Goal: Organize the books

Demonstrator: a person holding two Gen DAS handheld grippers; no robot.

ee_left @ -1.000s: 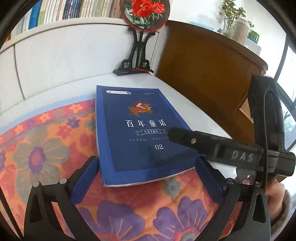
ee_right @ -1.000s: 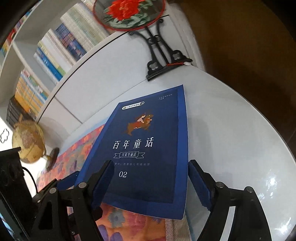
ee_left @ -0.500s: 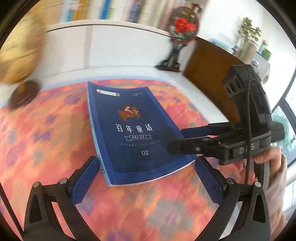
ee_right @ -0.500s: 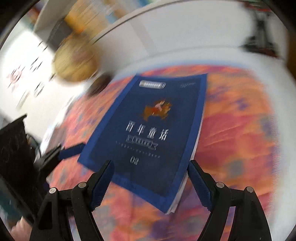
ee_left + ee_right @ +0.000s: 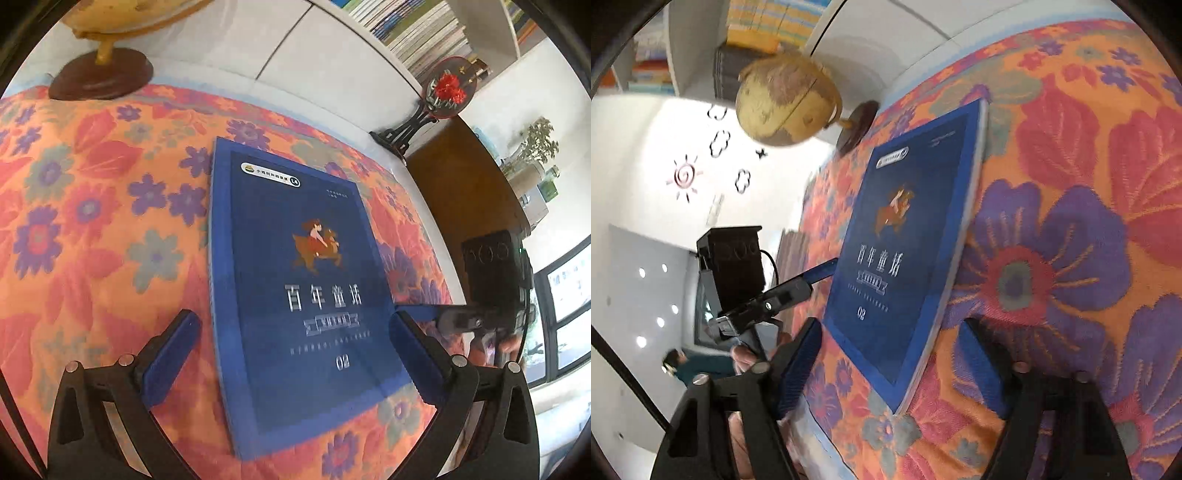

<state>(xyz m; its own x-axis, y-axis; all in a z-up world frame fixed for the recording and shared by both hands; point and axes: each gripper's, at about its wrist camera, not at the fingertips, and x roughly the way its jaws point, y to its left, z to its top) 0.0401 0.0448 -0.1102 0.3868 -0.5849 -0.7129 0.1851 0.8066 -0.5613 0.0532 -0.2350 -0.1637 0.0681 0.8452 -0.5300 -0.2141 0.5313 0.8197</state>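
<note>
A dark blue book (image 5: 295, 295) with white Chinese title and "02" lies flat on the flowered orange cloth (image 5: 92, 240); it also shows in the right wrist view (image 5: 905, 251). My left gripper (image 5: 291, 358) is open, its blue pads on either side of the book's near end, just above it. My right gripper (image 5: 890, 369) is open at the book's near corner. Each gripper shows in the other's view, the right one (image 5: 461, 317) at the book's right edge, the left one (image 5: 798, 284) at its left edge.
A globe on a wooden base (image 5: 103, 74) stands at the back left of the cloth and also shows in the right wrist view (image 5: 786, 99). A round red flower ornament on a black stand (image 5: 439, 96) sits at the back right. Bookshelves (image 5: 417, 29) line the wall behind. A brown cabinet (image 5: 465, 192) stands right.
The book has travelled from the white table end near the ornament leftward onto the flowered cloth near the globe. Both grippers moved with it and stay open around its near end.
</note>
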